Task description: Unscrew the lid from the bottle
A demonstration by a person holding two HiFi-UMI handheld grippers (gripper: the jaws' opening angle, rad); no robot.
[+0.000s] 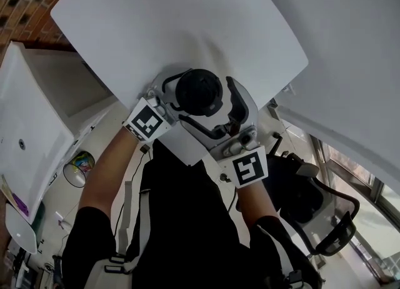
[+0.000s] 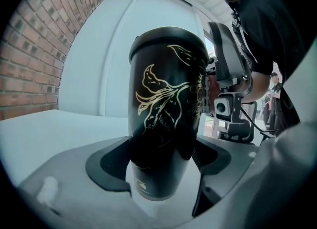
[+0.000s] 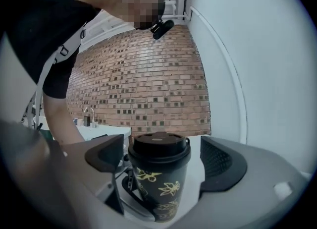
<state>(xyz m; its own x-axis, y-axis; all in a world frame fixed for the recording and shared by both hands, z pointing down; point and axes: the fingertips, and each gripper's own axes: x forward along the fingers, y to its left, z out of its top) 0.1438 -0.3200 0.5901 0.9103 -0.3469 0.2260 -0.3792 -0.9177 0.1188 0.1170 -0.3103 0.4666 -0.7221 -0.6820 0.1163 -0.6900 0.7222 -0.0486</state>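
Left gripper point(image 2: 159, 161) clasps the bottle point(image 2: 166, 99) low on its body, jaws spread wide and both pads seeming to press the black wall, while the right gripper point(image 3: 163, 161) stands wide open around the lid point(image 3: 159, 146), a sliver of gap at each side and nothing held there yet; the bottle appears to stand upright on the white table point(image 1: 187, 25) close to its near edge, with the two grippers coming in on it from the person's side, the left one low and the right one level with the cap. Its wall looks stiff and glossy under the gold flower print, so likely slick, and the body narrows toward the base, which could let it creep upward out of a loose clamp; whether it is full or empty cannot be told. Best hold for the twist is judged to be the lid's broad outer rim, pads square on opposite sides, with the body clamped firmly below
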